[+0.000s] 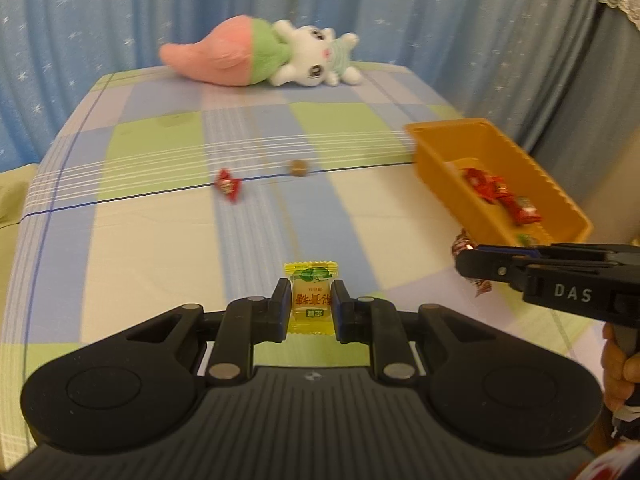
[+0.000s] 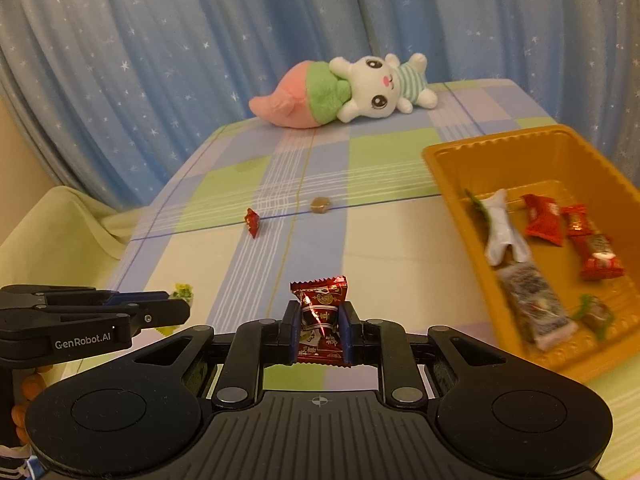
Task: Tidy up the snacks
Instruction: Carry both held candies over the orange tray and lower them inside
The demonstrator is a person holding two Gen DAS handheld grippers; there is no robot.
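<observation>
My left gripper (image 1: 311,300) is shut on a yellow wrapped candy (image 1: 311,300), held above the checked cloth. My right gripper (image 2: 320,320) is shut on a dark red wrapped candy (image 2: 320,316), also lifted off the cloth. The orange tray (image 2: 448,184) sits to the right and holds several wrapped snacks, red and white ones among them. In the left wrist view the tray (image 1: 448,148) is at the right, with the right gripper (image 1: 466,260) just in front of it. A small red candy (image 1: 228,186) and a round brown candy (image 1: 299,168) lie on the cloth further back.
A pink, green and white plush toy (image 1: 264,56) lies at the far edge of the table (image 1: 160,240). Blue star-print curtains hang behind. A pale green cloth (image 2: 60,224) sits off the table's left side. A hand (image 1: 620,368) holds the right gripper's handle.
</observation>
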